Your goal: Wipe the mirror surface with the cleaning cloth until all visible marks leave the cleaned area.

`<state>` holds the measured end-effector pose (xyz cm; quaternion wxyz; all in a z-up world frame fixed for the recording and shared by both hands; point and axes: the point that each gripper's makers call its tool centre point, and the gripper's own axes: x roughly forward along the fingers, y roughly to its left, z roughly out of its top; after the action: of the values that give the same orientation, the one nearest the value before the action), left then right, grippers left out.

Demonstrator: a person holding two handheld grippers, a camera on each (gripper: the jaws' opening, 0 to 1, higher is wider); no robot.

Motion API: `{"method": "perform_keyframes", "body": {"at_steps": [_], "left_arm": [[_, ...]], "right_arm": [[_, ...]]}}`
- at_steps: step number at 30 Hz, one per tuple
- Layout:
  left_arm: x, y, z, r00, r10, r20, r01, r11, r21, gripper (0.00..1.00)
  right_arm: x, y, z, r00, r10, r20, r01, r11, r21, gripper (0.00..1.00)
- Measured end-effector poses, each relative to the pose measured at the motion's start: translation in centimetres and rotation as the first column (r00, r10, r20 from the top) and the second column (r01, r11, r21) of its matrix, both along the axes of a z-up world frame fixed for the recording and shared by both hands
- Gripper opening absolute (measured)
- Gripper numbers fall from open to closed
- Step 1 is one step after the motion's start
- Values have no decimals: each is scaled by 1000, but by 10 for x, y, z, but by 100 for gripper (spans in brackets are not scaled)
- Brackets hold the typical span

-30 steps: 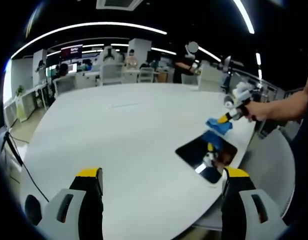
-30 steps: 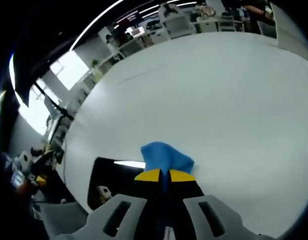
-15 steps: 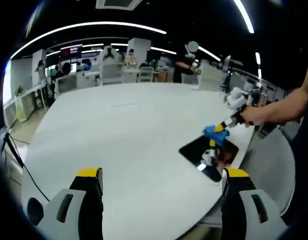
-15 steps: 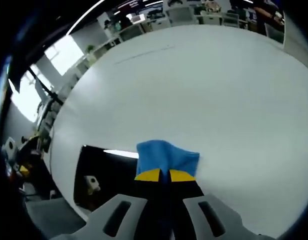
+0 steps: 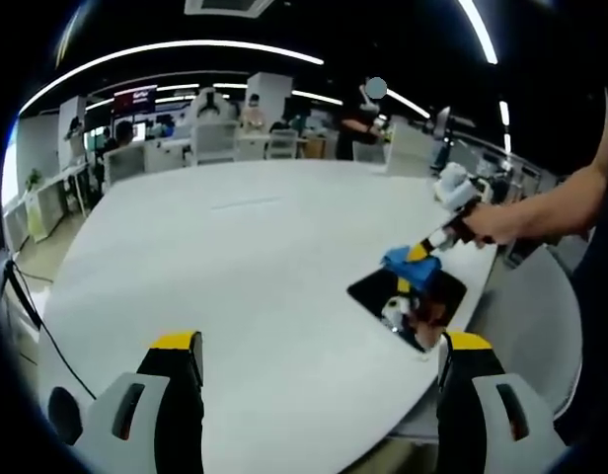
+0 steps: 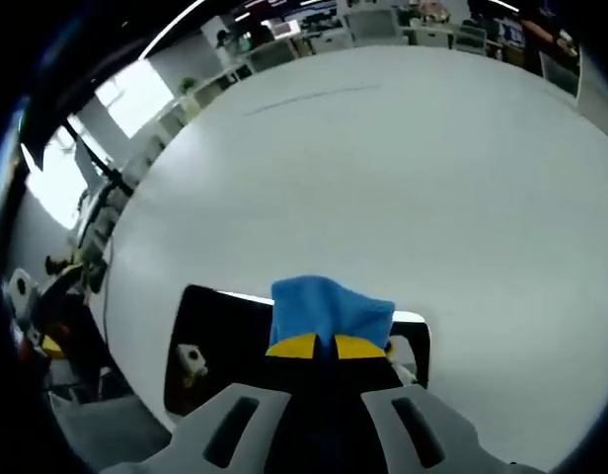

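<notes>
So the right gripper (image 6: 317, 347) is pinched tight on the blue cloth (image 6: 329, 307), pressing it on the dark mirror (image 6: 217, 331) at the bottom of its view. Over in the left gripper view, the left gripper (image 5: 322, 346) sits wide apart, holding nothing, above the white table (image 5: 235, 257), with the mirror right of center.

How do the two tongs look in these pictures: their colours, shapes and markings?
The left tongs have two thick jaws with pale grey bodies, black inner faces and yellow tips; each body has a dark slot. The right tongs are built the same: grey shells, black jaws, yellow tips. In the left gripper view the right tongs show a white and black body, held by a bare forearm with no sleeve.
</notes>
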<state>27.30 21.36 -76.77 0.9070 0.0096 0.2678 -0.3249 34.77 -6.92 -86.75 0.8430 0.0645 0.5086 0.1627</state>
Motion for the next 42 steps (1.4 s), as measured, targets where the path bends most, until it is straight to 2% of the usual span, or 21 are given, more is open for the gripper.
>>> {"method": "perform_keyframes", "body": {"at_steps": [5,13,23,25,36,37,38,39,42], "left_arm": [[-2,7,0,1000,22,2,-22,1000,-11,100],[-9,17,-8,999,43,-14,-43,999,-6,100],[-8,24,-4,998,60,-13,-60,998,-7,100],[-7,26,-3,998,62,-16,-63,998,-4,100],[-4,18,0,999,49,-9,-49,999,-2,100],[-4,17,1,999,47,-8,-47,999,-5,100],[-3,16,2,999,46,-7,-46,999,-9,100],[-3,15,2,999,45,-5,-45,999,-9,100],[-3,15,2,999,43,-4,-43,999,-5,100]], "right_arm": [[2,21,0,1000,28,-5,-28,1000,8,0],[3,71,0,993,116,-26,-115,993,20,0],[3,122,1,984,172,-39,-169,984,61,0],[3,132,0,979,204,-28,-202,978,57,0],[3,134,1,978,206,-3,-206,976,71,0],[5,133,1,969,247,22,-248,968,45,0],[4,134,1,943,327,58,-327,945,-7,0],[3,135,1,937,343,67,-342,939,-26,0],[3,134,1,959,280,54,-280,960,5,0]]}}
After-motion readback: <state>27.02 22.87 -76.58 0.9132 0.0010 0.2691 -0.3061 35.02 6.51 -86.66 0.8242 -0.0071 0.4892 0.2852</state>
